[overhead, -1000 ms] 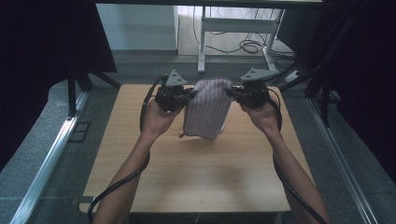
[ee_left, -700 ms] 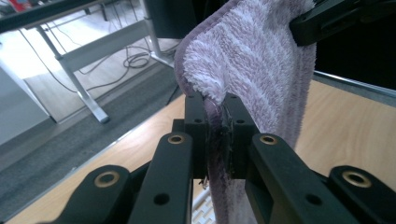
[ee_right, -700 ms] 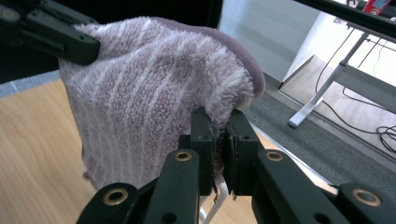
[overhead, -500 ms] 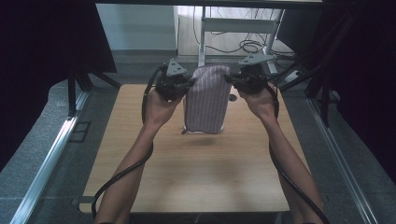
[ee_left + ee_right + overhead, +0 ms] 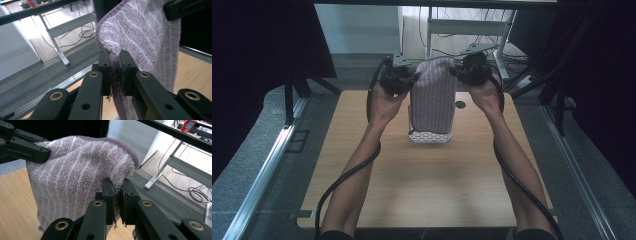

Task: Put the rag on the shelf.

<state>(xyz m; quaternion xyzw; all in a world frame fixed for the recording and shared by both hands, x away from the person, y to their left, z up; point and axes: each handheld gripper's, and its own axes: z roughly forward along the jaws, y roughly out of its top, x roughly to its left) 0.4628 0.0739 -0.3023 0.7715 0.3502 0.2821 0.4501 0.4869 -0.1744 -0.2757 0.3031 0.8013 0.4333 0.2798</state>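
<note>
A purple-and-white striped towel [image 5: 433, 97] hangs folded above the wooden table [image 5: 412, 185], held up by its two top corners. My left gripper [image 5: 410, 80] is shut on the towel's left top corner [image 5: 115, 53]. My right gripper [image 5: 457, 71] is shut on the right top corner [image 5: 117, 173]. The towel's lower edge, with a white patterned hem [image 5: 430, 137], hangs near the tabletop. In the left gripper view the right gripper's black jaw [image 5: 185, 8] pinches the far corner. In the right gripper view the left gripper's jaw [image 5: 27, 151] shows at the towel's other corner.
A small dark hole [image 5: 460, 104] sits in the tabletop right of the towel. Beyond the table's far edge stand a white desk frame [image 5: 462, 27] and loose cables on the floor. Metal rails [image 5: 262, 170] run along both sides of the table.
Both hands have lifted the towel higher and carried it toward the far edge of the table. The towel now hangs straighter between the two grippers.
</note>
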